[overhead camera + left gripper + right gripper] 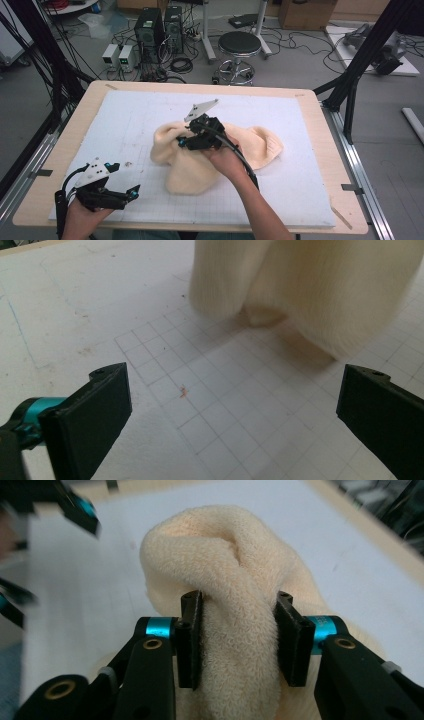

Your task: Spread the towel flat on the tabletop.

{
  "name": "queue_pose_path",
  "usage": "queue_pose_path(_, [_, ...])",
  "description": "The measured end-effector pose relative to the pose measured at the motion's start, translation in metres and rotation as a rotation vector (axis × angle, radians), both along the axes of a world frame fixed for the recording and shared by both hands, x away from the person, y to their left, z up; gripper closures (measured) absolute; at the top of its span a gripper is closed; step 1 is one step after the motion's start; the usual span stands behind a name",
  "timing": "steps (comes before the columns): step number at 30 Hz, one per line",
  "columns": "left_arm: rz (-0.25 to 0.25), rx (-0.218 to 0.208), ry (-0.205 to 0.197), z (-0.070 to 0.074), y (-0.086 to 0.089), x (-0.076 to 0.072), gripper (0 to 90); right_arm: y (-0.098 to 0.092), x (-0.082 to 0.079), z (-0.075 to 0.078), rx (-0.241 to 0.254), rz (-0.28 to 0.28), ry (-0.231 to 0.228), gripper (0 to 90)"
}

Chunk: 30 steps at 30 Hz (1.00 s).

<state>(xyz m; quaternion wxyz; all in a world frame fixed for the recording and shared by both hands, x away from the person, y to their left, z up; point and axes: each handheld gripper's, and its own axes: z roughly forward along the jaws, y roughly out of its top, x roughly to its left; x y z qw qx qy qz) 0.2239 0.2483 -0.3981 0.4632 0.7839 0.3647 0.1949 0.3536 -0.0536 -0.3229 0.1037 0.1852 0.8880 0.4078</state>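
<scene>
Right gripper clamps a raised fold of the soft, limp cream towel bunched beneath it on the tabletop, while left gripper, jaws wide and empty, faces the towel's free edge ahead.

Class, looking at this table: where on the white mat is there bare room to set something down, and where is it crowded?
Free: the mat's far strip beyond the towel, and its right side beside the towel. Crowded: the middle, where the right tongs pinch the towel, and the near-left corner, where the left tongs hover open.
</scene>
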Motion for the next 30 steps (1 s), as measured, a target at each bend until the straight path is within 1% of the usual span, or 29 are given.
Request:
queue_pose_path(2, [-0.006, -0.005, 0.0, 0.0, -0.002, 0.0, 1.7, 0.002, 0.007, -0.024, -0.046, 0.001, 0.028, 55.2])
queue_pose_path(3, [-0.012, -0.005, 0.003, 0.0, -0.004, 0.001, 1.7, 0.001, 0.009, -0.034, -0.062, 0.003, 0.023, 53.5])
queue_pose_path(4, [-0.018, -0.002, 0.002, 0.0, -0.006, 0.001, 1.7, -0.001, 0.01, -0.04, -0.069, -0.004, 0.028, 50.5])
queue_pose_path(5, [-0.023, 0.0, 0.003, 0.0, -0.008, 0.002, 1.7, -0.004, 0.012, -0.043, -0.059, -0.013, 0.037, 47.3])
queue_pose_path(6, [-0.03, 0.003, 0.005, 0.0, -0.01, 0.003, 1.7, -0.011, 0.011, -0.039, -0.023, -0.012, 0.033, 41.1])
queue_pose_path(7, [-0.035, 0.005, 0.007, 0.0, -0.013, 0.004, 1.7, -0.014, 0.009, -0.035, -0.001, -0.016, 0.018, 38.1])
queue_pose_path(8, [-0.041, 0.007, 0.004, 0.0, -0.016, 0.005, 1.7, -0.014, 0.009, -0.035, -0.001, -0.016, 0.018, 38.1])
queue_pose_path(9, [-0.05, 0.014, 0.009, 0.0, -0.019, 0.006, 1.7, -0.023, 0.002, -0.024, 0.037, -0.02, -0.015, 36.1])
queue_pose_path(10, [-0.057, 0.022, 0.007, 0.0, -0.021, 0.006, 1.7, -0.028, -0.002, -0.019, 0.045, -0.021, -0.033, 34.3])
queue_pose_path(11, [-0.062, 0.021, 0.006, 0.0, -0.024, 0.007, 1.7, -0.028, -0.002, -0.019, 0.045, -0.021, -0.033, 34.3])
queue_pose_path(14, [-0.071, 0.03, 0.009, 0.0, -0.03, 0.008, 1.7, -0.042, -0.014, -0.01, 0.062, -0.021, -0.063, 33.0])
queue_pose_path(16, [-0.078, 0.035, 0.011, 0.0, -0.031, 0.009, 1.7, -0.051, -0.026, -0.01, 0.072, -0.005, -0.072, 33.9])
queue_pose_path(17, [-0.074, 0.03, 0.011, -0.001, -0.032, 0.009, 1.7, -0.054, -0.033, -0.012, 0.073, -0.002, -0.074, 35.0])
queue_pose_path(18, [-0.071, 0.031, 0.013, -0.001, -0.032, 0.009, 1.7, -0.057, -0.039, -0.014, 0.071, 0.009, -0.082, 36.1])
queue_pose_path(20, [-0.068, 0.032, 0.016, -0.001, -0.032, 0.009, 1.7, -0.06, -0.05, -0.021, 0.073, 0.032, -0.077, 40.3])
queue_pose_path(21, [-0.069, 0.039, 0.015, -0.001, -0.031, 0.009, 1.7, -0.062, -0.056, -0.025, 0.065, 0.048, -0.078, 42.5])
queue_pose_path(22, [-0.062, 0.03, 0.012, -0.001, -0.03, 0.009, 1.7, -0.063, -0.059, -0.031, 0.044, 0.063, -0.088, 43.8])
queue_pose_path(23, [-0.06, 0.024, 0.014, -0.001, -0.03, 0.009, 1.7, -0.066, -0.064, -0.043, 0.012, 0.067, -0.083, 45.1])
queue_pose_path(24, [-0.06, 0.023, 0.017, -0.001, -0.03, 0.009, 1.7, -0.066, -0.064, -0.043, 0.012, 0.067, -0.083, 45.1])
queue_pose_path(25, [-0.06, 0.02, 0.018, -0.002, -0.03, 0.01, 1.7, -0.068, -0.064, -0.055, -0.017, 0.062, -0.062, 46.1])
queue_pose_path(26, [-0.058, 0.026, 0.021, -0.002, -0.029, 0.01, 1.7, -0.068, -0.064, -0.055, -0.017, 0.062, -0.062, 46.1])
queue_pose_path(27, [-0.06, 0.024, 0.027, -0.002, -0.03, 0.011, 1.7, -0.066, -0.061, -0.068, -0.055, 0.061, -0.052, 48.7])
queue_pose_path(28, [-0.06, 0.021, 0.029, -0.003, -0.03, 0.011, 1.7, -0.064, -0.06, -0.073, -0.086, 0.055, -0.053, 50.7])
queue_pose_path(29, [-0.062, 0.025, 0.029, -0.003, -0.03, 0.011, 1.7, -0.062, -0.058, -0.079, -0.11, 0.052, -0.058, 54.7])
queue_pose_path(30, [-0.064, 0.023, 0.029, -0.003, -0.031, 0.011, 1.7, -0.062, -0.058, -0.079, -0.11, 0.052, -0.058, 54.7])
